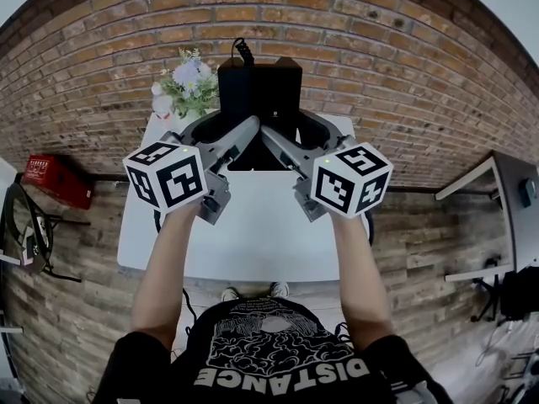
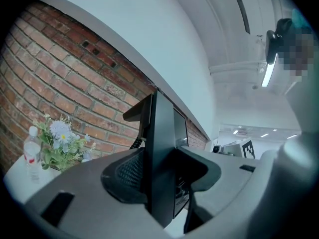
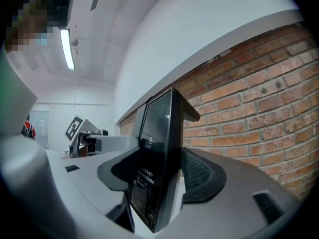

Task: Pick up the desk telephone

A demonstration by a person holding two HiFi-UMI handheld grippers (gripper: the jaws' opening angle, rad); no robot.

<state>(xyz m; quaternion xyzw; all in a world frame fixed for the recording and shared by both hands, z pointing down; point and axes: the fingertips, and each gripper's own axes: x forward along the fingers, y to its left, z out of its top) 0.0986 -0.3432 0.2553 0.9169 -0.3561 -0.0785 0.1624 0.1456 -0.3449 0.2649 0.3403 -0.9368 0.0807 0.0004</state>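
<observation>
The black desk telephone point(image 1: 259, 91) is clamped from both sides over the far part of the white table point(image 1: 253, 234). My left gripper point(image 1: 227, 130) is shut on its left edge and my right gripper point(image 1: 296, 130) is shut on its right edge. In the left gripper view the telephone point(image 2: 162, 158) stands edge-on between the jaws of the left gripper point(image 2: 159, 180), with the meshed pad pressed against it. The right gripper view shows the same for the telephone point(image 3: 159, 148) and the right gripper point(image 3: 162, 180). A coiled cord point(image 1: 244, 50) rises from the telephone's top.
A bunch of flowers point(image 1: 189, 82) and a small bottle point(image 2: 31, 152) stand at the table's far left corner, close to the left gripper. A brick wall point(image 1: 379, 66) runs right behind the table. A red box point(image 1: 55, 179) lies on the floor at left.
</observation>
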